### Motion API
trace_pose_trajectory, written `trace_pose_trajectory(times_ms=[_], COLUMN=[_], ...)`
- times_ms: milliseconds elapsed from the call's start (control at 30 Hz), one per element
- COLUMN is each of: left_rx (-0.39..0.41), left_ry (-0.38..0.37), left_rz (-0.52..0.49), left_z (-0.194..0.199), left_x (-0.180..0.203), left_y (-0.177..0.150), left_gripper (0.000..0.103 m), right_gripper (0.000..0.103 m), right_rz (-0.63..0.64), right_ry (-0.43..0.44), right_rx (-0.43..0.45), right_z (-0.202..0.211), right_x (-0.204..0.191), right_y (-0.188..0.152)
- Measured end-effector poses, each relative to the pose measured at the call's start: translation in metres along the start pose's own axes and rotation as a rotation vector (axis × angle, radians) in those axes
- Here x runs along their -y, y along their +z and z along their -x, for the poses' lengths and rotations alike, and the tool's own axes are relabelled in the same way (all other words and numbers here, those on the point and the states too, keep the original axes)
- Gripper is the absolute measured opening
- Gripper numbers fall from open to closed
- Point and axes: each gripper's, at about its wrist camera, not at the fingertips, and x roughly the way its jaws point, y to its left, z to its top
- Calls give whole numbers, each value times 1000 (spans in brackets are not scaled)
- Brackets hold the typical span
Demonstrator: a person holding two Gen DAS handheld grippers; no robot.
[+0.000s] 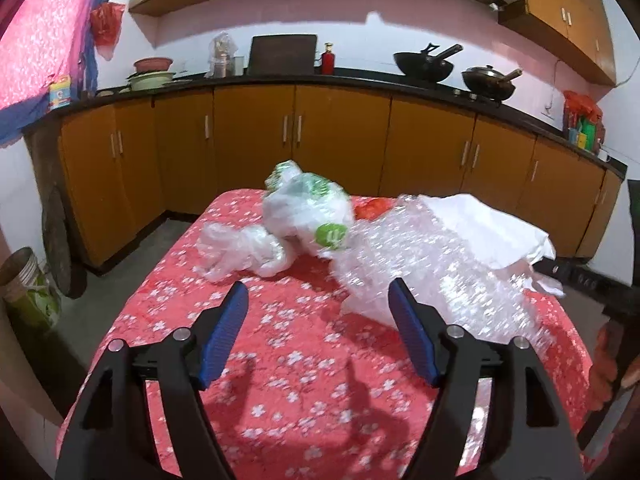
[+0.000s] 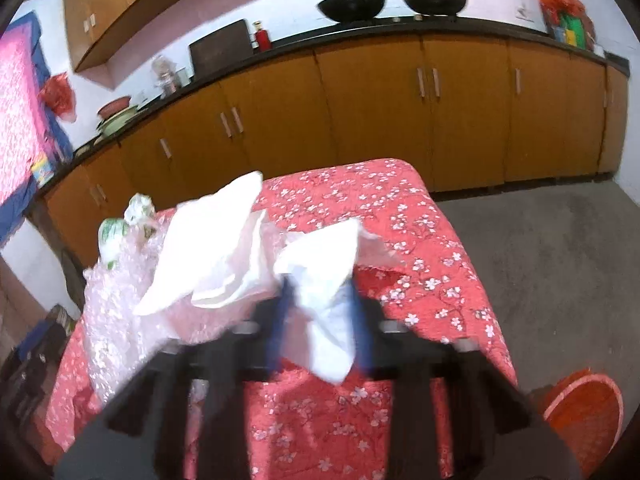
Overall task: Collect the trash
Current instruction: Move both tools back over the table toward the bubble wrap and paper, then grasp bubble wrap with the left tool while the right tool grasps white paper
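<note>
Trash lies on a table with a red flowered cloth. In the left wrist view I see a clear crumpled bag, a white bag with green print, a sheet of bubble wrap and white paper on it. My left gripper is open and empty above the cloth, just short of the bubble wrap. My right gripper is shut on a crumpled white paper, held above the cloth. More white paper and bubble wrap lie to its left.
An orange basket stands on the floor at the table's right. Wooden cabinets and a counter with pans run along the back wall. A bucket stands on the floor at left.
</note>
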Motion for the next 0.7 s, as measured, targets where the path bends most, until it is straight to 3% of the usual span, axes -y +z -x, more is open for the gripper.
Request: trace_pose_trajectory(times_ms=[33,300,567,700], left_rx=[5,21,-74,-149], left_ry=[-7,-79,-92,-96], left_rz=[-6,0,-76,-82], left_z=[0,-1,-26,-44], left_x=[3,23,57,59], left_y=[1,12,8,1], left_gripper=[74,80,79,33], right_gripper=[5,3,3,3], right_rz=[16,66,90,96], right_ry=[-15,-105,-112,-118], right_rx=[8,66,49,54], right_z=[1,16,21,26], right_x=[-1,-5,-9,-7], right_y=[-2,-9,-15,-15])
